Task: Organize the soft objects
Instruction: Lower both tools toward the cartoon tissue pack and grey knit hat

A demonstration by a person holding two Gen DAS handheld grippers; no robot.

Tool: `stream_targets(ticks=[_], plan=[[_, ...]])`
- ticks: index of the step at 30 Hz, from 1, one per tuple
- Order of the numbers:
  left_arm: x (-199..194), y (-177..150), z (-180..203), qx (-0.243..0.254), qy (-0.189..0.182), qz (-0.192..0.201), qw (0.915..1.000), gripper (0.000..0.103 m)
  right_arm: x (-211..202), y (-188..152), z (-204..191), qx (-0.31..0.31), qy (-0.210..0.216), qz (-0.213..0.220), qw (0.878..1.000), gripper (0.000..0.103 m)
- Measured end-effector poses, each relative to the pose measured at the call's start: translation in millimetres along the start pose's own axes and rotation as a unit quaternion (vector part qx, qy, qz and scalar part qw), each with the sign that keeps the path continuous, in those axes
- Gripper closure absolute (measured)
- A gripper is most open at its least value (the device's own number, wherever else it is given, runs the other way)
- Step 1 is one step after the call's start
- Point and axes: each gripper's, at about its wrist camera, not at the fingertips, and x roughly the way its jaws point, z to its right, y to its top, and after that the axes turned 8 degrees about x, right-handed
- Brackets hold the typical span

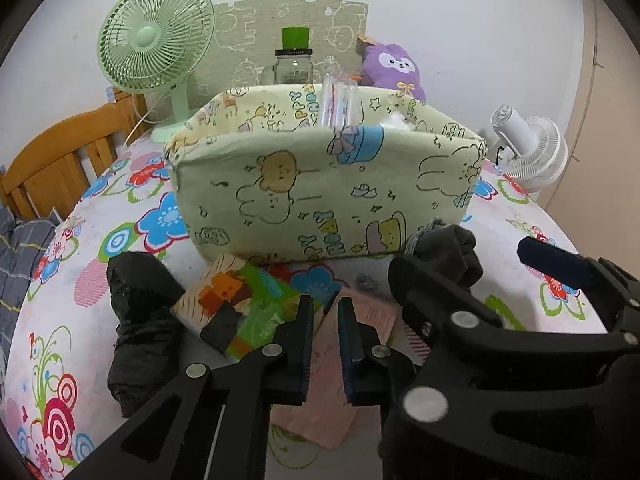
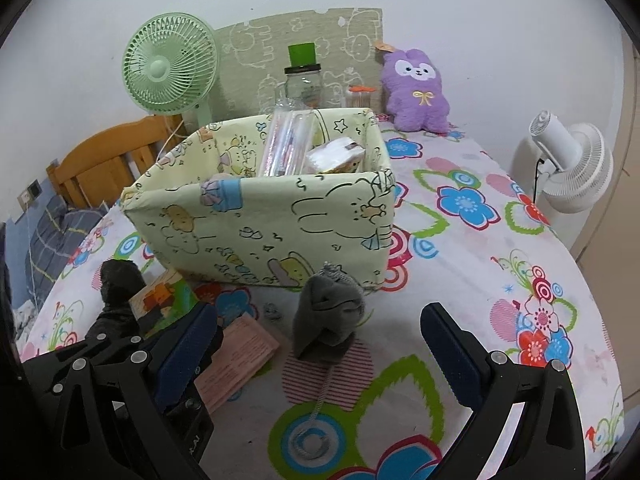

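A pale green cartoon-print fabric box (image 1: 320, 196) (image 2: 256, 224) stands on the flowered table and holds clear tubes (image 2: 286, 144) and a white packet (image 2: 334, 156). A grey rolled sock (image 2: 326, 316) (image 1: 452, 252) lies in front of the box, between my right gripper's fingers. My right gripper (image 2: 320, 356) is open and wide. A black sock (image 1: 136, 320) (image 2: 116, 284) lies at the left. My left gripper (image 1: 325, 340) has its jaws nearly together over a pink paper packet (image 1: 340, 368) (image 2: 236, 356); nothing shows between them. A colourful packet (image 1: 236, 304) lies beside it.
A green fan (image 1: 154, 46), a glass jar (image 1: 293, 66) and a purple plush toy (image 2: 416, 90) stand behind the box against the wall. A white fan (image 2: 572, 168) stands at the right. A wooden chair (image 1: 60, 160) is at the left edge of the table.
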Motion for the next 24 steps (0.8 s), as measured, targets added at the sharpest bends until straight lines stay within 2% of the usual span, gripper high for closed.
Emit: stream_targets(ticks=[1, 2, 4, 6, 9, 11, 12, 13, 14, 18, 24], plan=[[0, 1, 0, 0.000, 0.000, -0.001, 1.0000, 0.083, 2, 0, 1, 0.001, 0.001, -0.002, 1.000, 0.000], [0, 2, -1, -0.001, 0.002, -0.002, 1.0000, 0.070, 4, 1, 1, 0.001, 0.002, -0.004, 1.000, 0.000], [0, 3, -3, -0.006, 0.008, -0.003, 0.9999, 0.066, 9, 1, 1, 0.000, 0.006, -0.006, 1.000, 0.000], [2, 5, -5, -0.010, 0.017, -0.007, 0.9998, 0.061, 13, 3, 2, 0.006, 0.013, -0.009, 1.000, 0.007], [8, 6, -9, -0.017, 0.024, -0.014, 0.9995, 0.056, 22, 4, 3, 0.009, 0.016, -0.022, 1.000, 0.020], [9, 7, -10, -0.017, 0.028, -0.015, 0.9994, 0.048, 26, 4, 5, 0.016, 0.018, -0.030, 0.999, 0.040], [10, 7, -10, -0.016, 0.030, -0.017, 0.9993, 0.044, 28, 4, 6, 0.019, 0.017, -0.036, 0.999, 0.047], [10, 7, -10, -0.016, 0.030, -0.019, 0.9992, 0.044, 29, 4, 6, 0.020, 0.015, -0.038, 0.999, 0.057], [10, 6, -11, -0.016, 0.030, -0.019, 0.9992, 0.043, 30, 5, 7, 0.019, 0.016, -0.038, 0.999, 0.061], [8, 6, -13, -0.020, 0.034, -0.018, 0.9991, 0.033, 25, 4, 5, 0.017, 0.026, -0.034, 0.999, 0.064], [-2, 4, -19, -0.025, 0.047, -0.008, 0.9986, 0.027, 13, 3, -1, 0.015, 0.034, -0.025, 0.999, 0.067]])
